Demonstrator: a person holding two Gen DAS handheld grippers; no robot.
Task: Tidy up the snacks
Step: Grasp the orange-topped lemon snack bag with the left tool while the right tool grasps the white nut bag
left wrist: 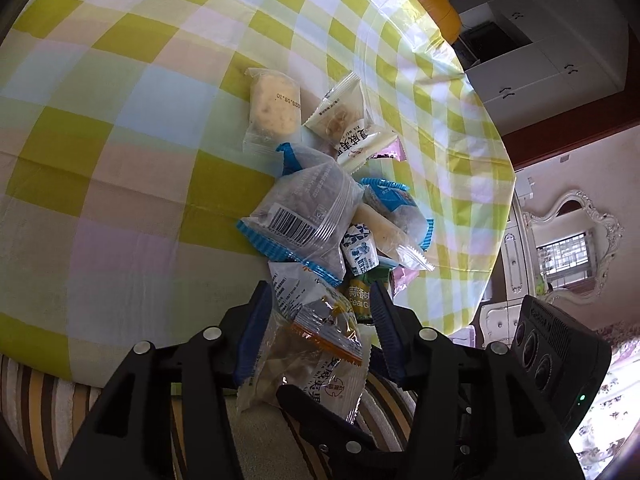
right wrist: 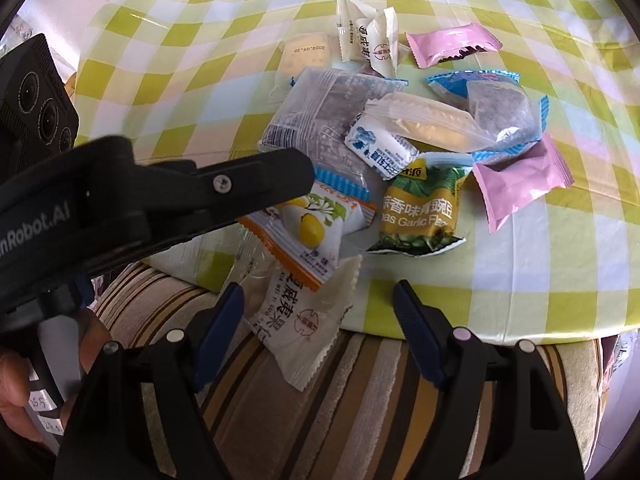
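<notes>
A heap of wrapped snacks lies near the front edge of the checked table (left wrist: 120,140). My left gripper (left wrist: 320,312) is open around a lemon packet with an orange edge (left wrist: 324,320) and a white nut packet (left wrist: 316,384); its right pad stands clear of them. In the right wrist view the lemon packet (right wrist: 308,228) lies under a black finger (right wrist: 256,176) of the left gripper. The white nut packet (right wrist: 308,320) hangs over the table edge. My right gripper (right wrist: 320,312) is open just above that packet, not pressing it.
A green garlic-pea packet (right wrist: 420,208), two pink packets (right wrist: 520,184), blue-edged clear packets (right wrist: 320,120), a small milk candy (right wrist: 380,148) and a cracker (right wrist: 306,54) fill the heap. A striped cushion (right wrist: 360,400) lies below the table edge. A hand (right wrist: 12,380) holds the left gripper.
</notes>
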